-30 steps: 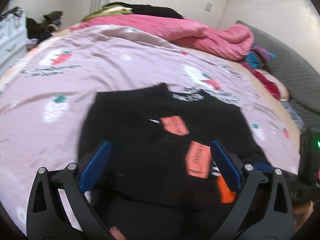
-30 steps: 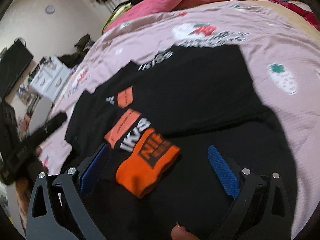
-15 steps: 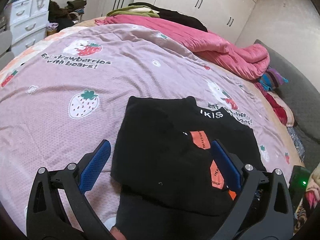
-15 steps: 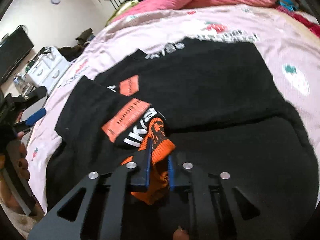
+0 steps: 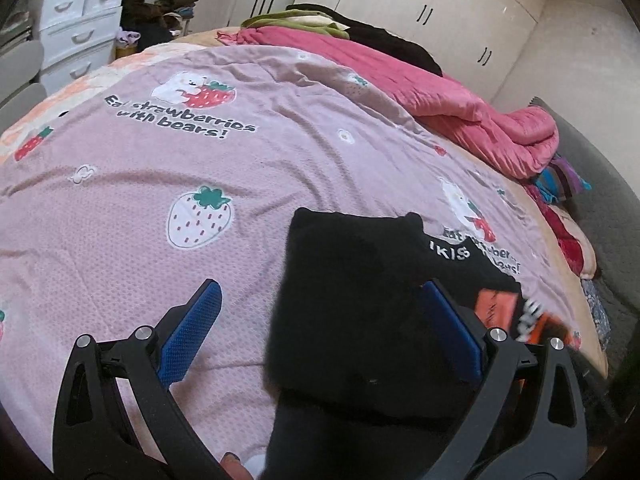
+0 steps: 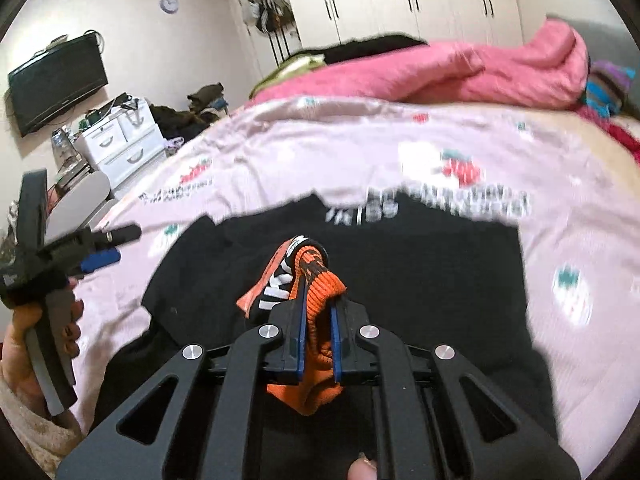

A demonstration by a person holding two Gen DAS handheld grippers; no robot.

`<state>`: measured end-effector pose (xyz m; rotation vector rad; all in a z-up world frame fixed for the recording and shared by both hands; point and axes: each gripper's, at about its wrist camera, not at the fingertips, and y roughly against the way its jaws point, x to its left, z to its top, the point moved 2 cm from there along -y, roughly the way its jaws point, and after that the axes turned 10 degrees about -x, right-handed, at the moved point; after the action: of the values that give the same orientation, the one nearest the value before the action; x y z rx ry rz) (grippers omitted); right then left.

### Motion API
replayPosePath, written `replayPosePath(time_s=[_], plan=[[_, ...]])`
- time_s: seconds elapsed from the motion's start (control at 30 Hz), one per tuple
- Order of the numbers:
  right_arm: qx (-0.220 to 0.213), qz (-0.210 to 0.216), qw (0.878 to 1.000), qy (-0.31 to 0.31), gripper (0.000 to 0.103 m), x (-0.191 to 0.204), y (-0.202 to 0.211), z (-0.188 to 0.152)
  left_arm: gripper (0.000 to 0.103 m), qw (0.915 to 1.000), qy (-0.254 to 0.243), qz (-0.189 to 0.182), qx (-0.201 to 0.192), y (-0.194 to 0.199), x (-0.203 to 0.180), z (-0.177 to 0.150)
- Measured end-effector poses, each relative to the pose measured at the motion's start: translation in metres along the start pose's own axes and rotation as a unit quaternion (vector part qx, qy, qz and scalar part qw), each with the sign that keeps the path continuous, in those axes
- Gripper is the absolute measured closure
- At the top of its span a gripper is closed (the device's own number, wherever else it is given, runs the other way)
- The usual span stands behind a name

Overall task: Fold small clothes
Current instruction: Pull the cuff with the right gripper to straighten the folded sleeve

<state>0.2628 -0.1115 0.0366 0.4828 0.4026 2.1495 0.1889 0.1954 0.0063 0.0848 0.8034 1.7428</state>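
A black sweater [image 5: 360,300] with white lettering and orange patches lies on the pink strawberry bedspread [image 5: 200,160]; it also shows in the right wrist view [image 6: 420,260]. My right gripper [image 6: 318,292] is shut on the sweater's orange cuff [image 6: 316,280] and holds it lifted above the black body. My left gripper [image 5: 320,316] is open and empty, hovering over the sweater's left edge. In the right wrist view the left gripper [image 6: 100,248] is at the far left, held in a hand.
A pink quilt [image 5: 460,112] and folded clothes are piled at the far side of the bed. White drawers [image 5: 80,28] stand at the left, wardrobes [image 5: 420,8] behind. A TV [image 6: 56,84] hangs on the wall.
My right gripper has lifted the orange cuff up off the sweater. My left gripper has drawn back to the left, staying open.
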Motion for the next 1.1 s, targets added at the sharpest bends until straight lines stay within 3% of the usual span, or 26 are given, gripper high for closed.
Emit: replayPosePath(time_s=[0.27,0.73,1.1], plan=[[-0.025,-0.032,0.999,0.022,0.095,-0.024,-0.010,0.031,0.009,0.9997,-0.022,0.011,-0.006,-0.010,-0.007,0.004],[-0.004,-0.063,0.998,-0.001,0.095,-0.049,-0.017,0.014,0.010,0.9952,-0.097,-0.001,0.015,-0.043,-0.061,-0.014],[0.013,-0.088,0.996,0.015,0.095,-0.053,-0.025,0.004,0.010,0.9931,-0.111,-0.016,0.036,-0.052,-0.073,-0.025]])
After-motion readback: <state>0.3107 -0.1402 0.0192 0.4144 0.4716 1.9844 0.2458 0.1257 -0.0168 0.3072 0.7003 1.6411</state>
